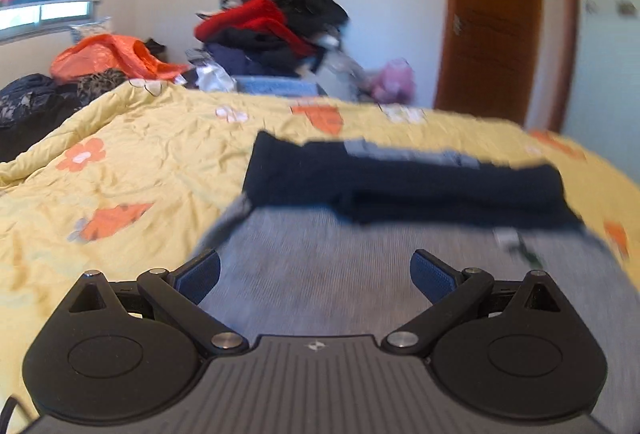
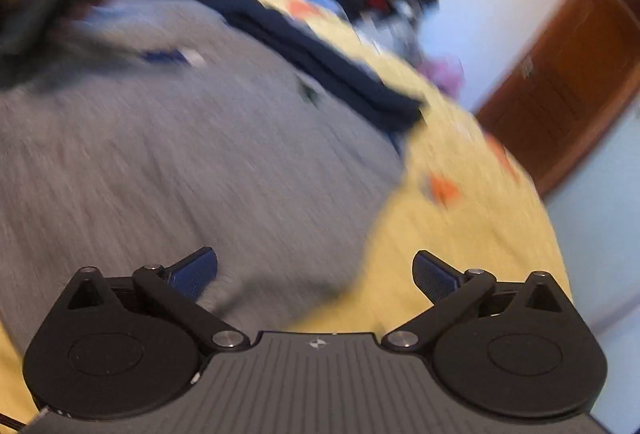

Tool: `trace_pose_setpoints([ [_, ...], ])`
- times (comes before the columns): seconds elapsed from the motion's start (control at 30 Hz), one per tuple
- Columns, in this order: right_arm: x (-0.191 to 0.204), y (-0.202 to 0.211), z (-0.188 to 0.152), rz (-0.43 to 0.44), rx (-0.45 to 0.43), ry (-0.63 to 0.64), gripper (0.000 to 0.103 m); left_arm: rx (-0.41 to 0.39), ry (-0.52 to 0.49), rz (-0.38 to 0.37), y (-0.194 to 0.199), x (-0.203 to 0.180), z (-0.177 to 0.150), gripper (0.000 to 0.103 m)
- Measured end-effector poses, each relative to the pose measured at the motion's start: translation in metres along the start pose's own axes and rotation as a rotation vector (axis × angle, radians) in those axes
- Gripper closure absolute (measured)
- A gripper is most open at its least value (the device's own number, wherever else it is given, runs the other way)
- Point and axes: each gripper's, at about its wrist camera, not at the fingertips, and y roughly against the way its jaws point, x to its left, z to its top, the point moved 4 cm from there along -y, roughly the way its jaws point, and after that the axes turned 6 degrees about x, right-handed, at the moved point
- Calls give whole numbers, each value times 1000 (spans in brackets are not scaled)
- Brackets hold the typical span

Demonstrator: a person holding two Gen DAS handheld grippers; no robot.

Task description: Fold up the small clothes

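- The left tongs are spread wide, with nothing between the blue pads; the grey garment lies right under and ahead of them, filling the gap between the fingers.
- The right tongs are spread wide as well and grip nothing. Their left finger sits over the near edge of the grey garment, their right finger over bare quilt.
- In the right view the tongs stand near the garment's lower right corner, where the grey cloth ends in a rounded edge against the yellow.
- The garment lies spread flat on the bed. It is a fine ribbed knit in grey, with a dark navy band across its far end and a paler grey patch beyond the band.
- A small dark mark sits on the grey cloth just below the band, too blurred to read.
- The quilt is soft yellow cotton, crinkled all over, printed with orange and white flowers.
- Beyond the bed rises a loose pile of clothes, red, black and navy, with an orange bag to its left.
- A brown wooden door stands at the right, against a pale wall.
- The right view is heavily smeared; a dark shape at its upper left cannot be made out.
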Motion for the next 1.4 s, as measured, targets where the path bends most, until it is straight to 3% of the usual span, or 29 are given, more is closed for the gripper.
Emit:
trace_pose_setpoints([
  [0.1,-32,6,-19,-156,98,-42,2,51,31,-73,28,13,-14,1],
  [0.17,-40,14,-21,-230,102,-55,2,82,64,-155,44,17,-24,1],
  [0.2,-39,18,-18,-217,82,-77,2,103,65,-196,50,15,-28,1],
  [0.27,-30,26,-5,-107,19,-133,1,152,46,-261,56,6,-38,1],
  [0.33,-14,30,7,28,-35,-162,1,179,-10,-269,58,-7,-49,1],
  [0.4,4,27,11,102,-42,-125,1,215,-69,-250,58,-16,-61,1],
  [0.5,30,18,-1,129,16,-38,2,270,-84,-253,63,-15,-79,1],
  [0.53,31,23,-4,125,-23,-47,1,283,-88,-252,67,-12,-86,1],
  [0.57,27,23,-8,131,-8,-48,1,279,-107,-240,73,-9,-90,1],
  [0.67,0,20,-19,101,48,-144,1,294,-147,-207,94,3,-106,1],
  [0.77,-26,20,-28,90,71,-251,1,301,-112,-209,122,25,-115,1],
  [0.87,-51,22,-40,267,69,-473,1,300,17,-187,142,60,-115,1],
  [1.0,-61,5,-57,482,160,-684,4,362,257,-172,140,108,-121,1],
  [1.07,-61,6,-60,536,151,-697,4,364,362,-244,140,120,-119,2],
  [1.13,-62,8,-62,604,161,-718,6,401,467,-383,137,124,-119,2],
  [1.23,-64,9,-66,797,207,-808,27,447,553,-526,129,122,-123,2],
  [1.27,-63,6,-69,838,216,-834,35,444,559,-529,128,121,-122,5],
  [1.33,-65,7,-76,880,211,-892,40,453,570,-531,125,123,-120,12],
  [1.37,-67,7,-78,899,211,-930,42,460,570,-527,124,124,-120,26],
  [1.4,-67,6,-80,913,217,-954,45,479,560,-519,122,123,-119,52],
])
